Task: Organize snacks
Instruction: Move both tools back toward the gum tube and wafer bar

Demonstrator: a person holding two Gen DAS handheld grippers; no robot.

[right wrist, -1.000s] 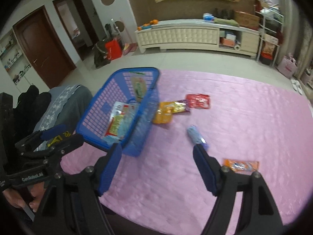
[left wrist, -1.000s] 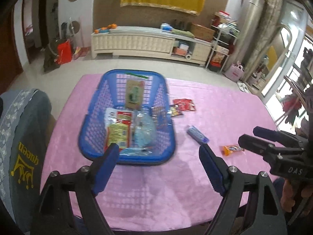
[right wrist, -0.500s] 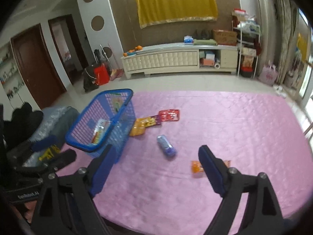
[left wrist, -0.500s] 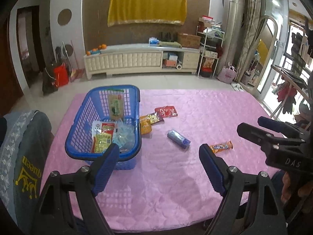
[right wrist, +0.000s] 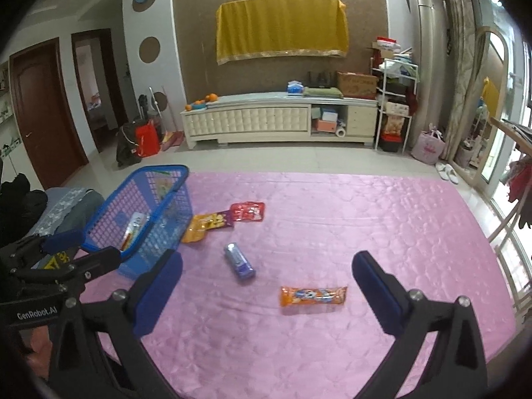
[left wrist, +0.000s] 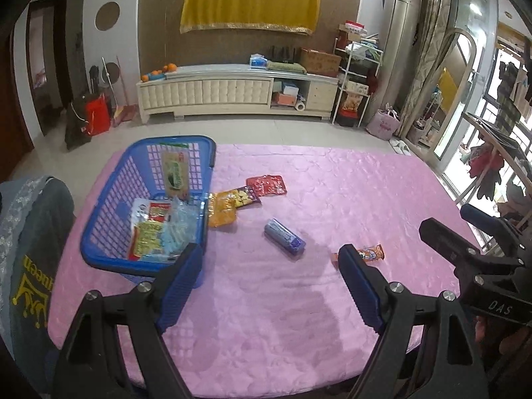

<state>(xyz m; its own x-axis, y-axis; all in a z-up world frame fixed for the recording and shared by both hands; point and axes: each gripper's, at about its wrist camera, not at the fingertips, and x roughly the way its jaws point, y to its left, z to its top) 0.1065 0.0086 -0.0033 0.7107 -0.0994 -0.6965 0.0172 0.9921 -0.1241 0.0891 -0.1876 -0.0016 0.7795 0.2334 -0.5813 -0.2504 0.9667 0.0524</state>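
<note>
Pink tablecloth (right wrist: 332,206) bears a blue mesh basket (left wrist: 109,219) holding snack packets.

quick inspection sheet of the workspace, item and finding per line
surface: pink tablecloth, wrinkled
job's things: blue basket holds several packets; yellow packet, red packet, blue roll and orange bar lie outside it
clutter: nothing seen on the table
grippers: left claw open, empty; right claw opening, nothing between its jaws
cables: nothing seen
surroundings: grey chair cover, white cabinet, yellow cloth on wall
</note>
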